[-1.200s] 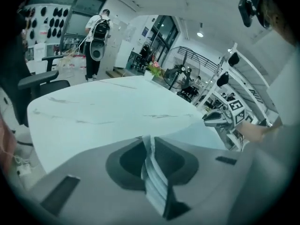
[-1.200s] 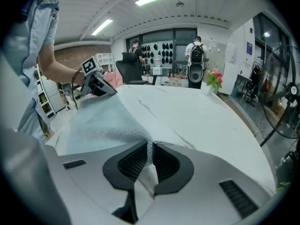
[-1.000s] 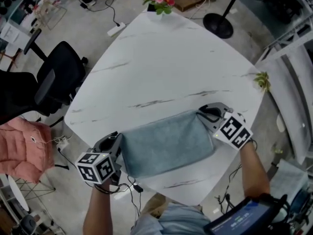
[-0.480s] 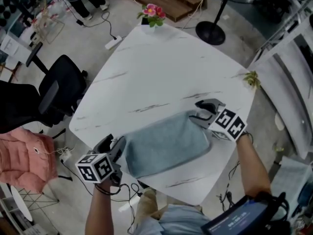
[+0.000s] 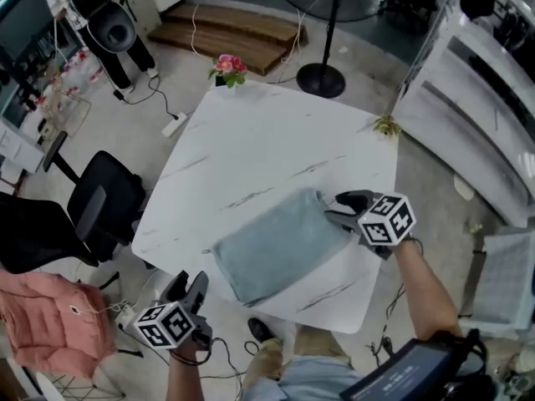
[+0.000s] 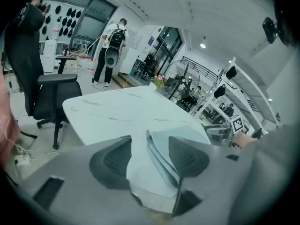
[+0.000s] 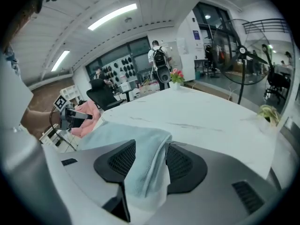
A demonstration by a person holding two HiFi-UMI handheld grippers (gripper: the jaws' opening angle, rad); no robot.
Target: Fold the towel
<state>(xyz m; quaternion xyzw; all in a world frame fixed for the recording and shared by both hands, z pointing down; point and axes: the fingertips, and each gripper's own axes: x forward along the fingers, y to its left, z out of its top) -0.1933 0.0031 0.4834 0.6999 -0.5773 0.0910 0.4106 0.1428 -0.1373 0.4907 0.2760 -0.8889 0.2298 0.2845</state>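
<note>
A grey-blue towel [image 5: 280,245] lies folded into a narrow block near the front edge of the white marble table [image 5: 251,153]. My left gripper [image 5: 189,284] hangs off the table's near-left edge, a short way from the towel's left end. Its jaws have just been opening and hold nothing; in the left gripper view the towel's layered edge [image 6: 164,142] only shows beyond the left gripper [image 6: 147,156]. My right gripper [image 5: 334,207] sits at the towel's right end, jaws also just opened. The towel corner [image 7: 126,132] lies loosely between the right gripper's [image 7: 150,161] pads, not pinched.
A pot of pink flowers [image 5: 227,67] stands at the table's far corner and a small green plant [image 5: 385,125] at its right corner. A black office chair [image 5: 92,211] and a pink cushion [image 5: 46,324] are left of the table. A fan stand [image 5: 322,78] is beyond it.
Both grippers have let go of the towel ends and opened. The left one has drawn back off the table edge and risen; the right one has backed slightly from the towel's right end.
</note>
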